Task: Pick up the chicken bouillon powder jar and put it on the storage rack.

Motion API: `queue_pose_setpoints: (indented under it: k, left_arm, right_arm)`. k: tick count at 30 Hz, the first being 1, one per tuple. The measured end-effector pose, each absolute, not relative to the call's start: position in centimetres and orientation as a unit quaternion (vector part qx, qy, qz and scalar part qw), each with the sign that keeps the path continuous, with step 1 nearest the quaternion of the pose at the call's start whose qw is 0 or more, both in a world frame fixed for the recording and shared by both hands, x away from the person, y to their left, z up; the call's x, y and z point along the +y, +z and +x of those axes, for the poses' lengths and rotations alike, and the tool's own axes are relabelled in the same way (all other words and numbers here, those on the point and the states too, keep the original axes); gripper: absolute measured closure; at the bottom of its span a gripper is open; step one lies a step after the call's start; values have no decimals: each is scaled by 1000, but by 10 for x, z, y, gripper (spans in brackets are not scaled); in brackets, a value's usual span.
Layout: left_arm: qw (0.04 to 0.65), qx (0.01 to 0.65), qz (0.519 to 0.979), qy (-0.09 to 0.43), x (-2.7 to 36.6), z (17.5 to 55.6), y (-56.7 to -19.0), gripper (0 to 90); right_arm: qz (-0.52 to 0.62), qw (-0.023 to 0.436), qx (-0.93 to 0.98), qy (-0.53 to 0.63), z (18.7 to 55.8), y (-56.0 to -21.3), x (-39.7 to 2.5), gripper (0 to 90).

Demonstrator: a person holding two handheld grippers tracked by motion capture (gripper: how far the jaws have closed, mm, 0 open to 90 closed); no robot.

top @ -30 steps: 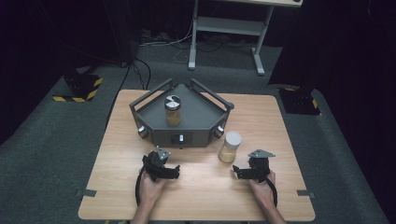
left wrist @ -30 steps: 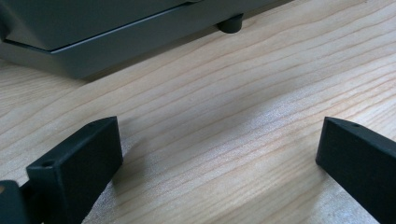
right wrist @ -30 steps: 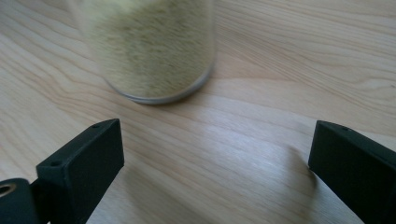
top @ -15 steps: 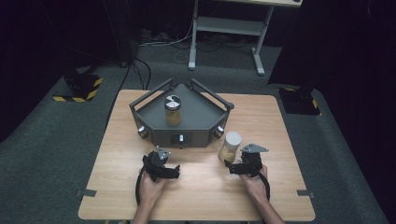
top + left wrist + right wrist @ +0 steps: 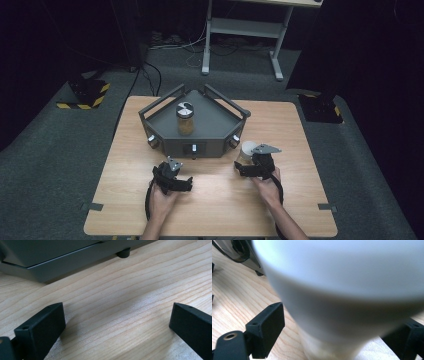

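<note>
No readable text, labels, brands, numbers or signs on anything here.

white-lidded jar (image 5: 342, 297): blurred at close range, cut by top and right edges of right gripper view | high view: jar (image 5: 246, 150) half hidden behind right gripper (image 5: 246, 169) | grey device (image 5: 62, 257): cropped at top edge, left gripper view

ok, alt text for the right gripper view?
A blurred white-lidded jar looms close between the right gripper's two open black jaws, standing on the wooden table. A dark grey device's edge sits top left.
</note>
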State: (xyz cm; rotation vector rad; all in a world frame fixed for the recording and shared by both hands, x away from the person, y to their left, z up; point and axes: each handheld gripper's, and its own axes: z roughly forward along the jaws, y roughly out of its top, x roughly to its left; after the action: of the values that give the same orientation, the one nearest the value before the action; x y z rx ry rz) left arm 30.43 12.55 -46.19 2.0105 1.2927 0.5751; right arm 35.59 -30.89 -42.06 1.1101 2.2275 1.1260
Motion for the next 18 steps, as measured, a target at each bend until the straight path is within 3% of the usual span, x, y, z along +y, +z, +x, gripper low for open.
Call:
queue_pose_setpoints:
  k: [18]
  left_arm:
    - [335, 495, 771, 220, 126, 304, -462, 3]
  right_arm:
    - [406, 195, 792, 412, 369, -421, -306, 232]
